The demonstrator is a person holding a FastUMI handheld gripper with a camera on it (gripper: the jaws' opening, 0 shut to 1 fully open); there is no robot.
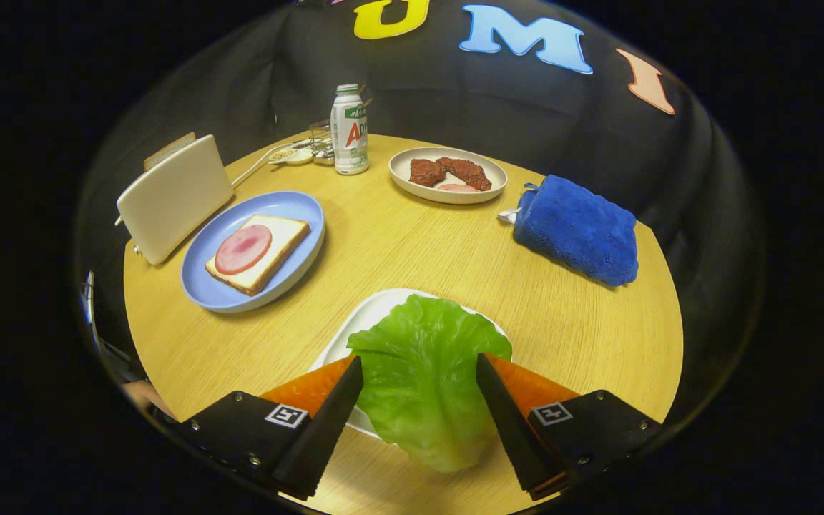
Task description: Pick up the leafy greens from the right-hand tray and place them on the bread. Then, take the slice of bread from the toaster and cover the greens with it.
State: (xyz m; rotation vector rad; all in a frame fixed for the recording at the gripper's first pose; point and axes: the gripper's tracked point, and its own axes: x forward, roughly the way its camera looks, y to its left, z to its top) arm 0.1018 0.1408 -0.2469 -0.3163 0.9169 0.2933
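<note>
Jaws wide apart around the lettuce leaf (423,372), its edges at both fingers, over the white tray (365,322).

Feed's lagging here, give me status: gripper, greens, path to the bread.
Gripper open, fingers either side of green lettuce leaf on white tray. Ham-topped bread slice on blue plate, beyond fingers. Nothing between.

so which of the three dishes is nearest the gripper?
The white tray under the lettuce, lying between the fingers of the open gripper. The blue plate with bread and the meat dish sit farther off.
</note>
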